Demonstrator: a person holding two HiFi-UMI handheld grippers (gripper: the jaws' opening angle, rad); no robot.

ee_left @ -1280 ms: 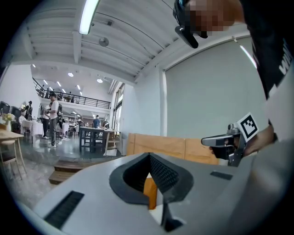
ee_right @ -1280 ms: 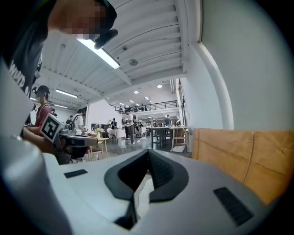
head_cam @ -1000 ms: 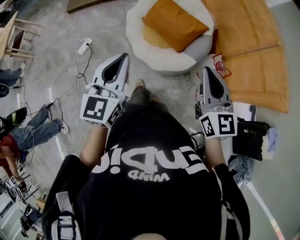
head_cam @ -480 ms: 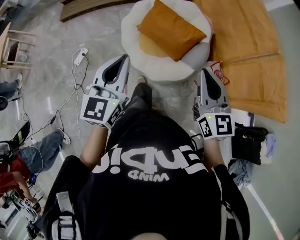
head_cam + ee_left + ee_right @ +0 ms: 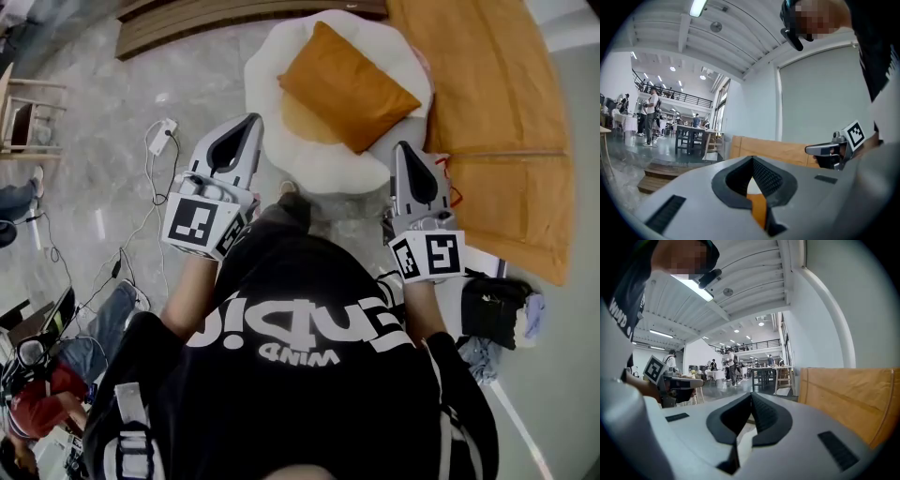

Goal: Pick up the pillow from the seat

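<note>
Orange pillow (image 5: pixel 349 86) lies on a round white seat (image 5: pixel 319 167) standing on a grey marbled floor (image 5: pixel 112 103). The left gripper (image 5: pixel 251 120) and right gripper (image 5: pixel 401 147) flank the seat's near rim, jaws pressed together, holding nothing. The person's black shirt (image 5: pixel 309 394) shows the word "WIND". White cables (image 5: pixel 155 187) trail at left.

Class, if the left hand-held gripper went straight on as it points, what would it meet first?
Probably the left rim of the white seat, beside the orange pillow; the left hand-held gripper, shut, points there. Height is unclear; it may pass over.
</note>
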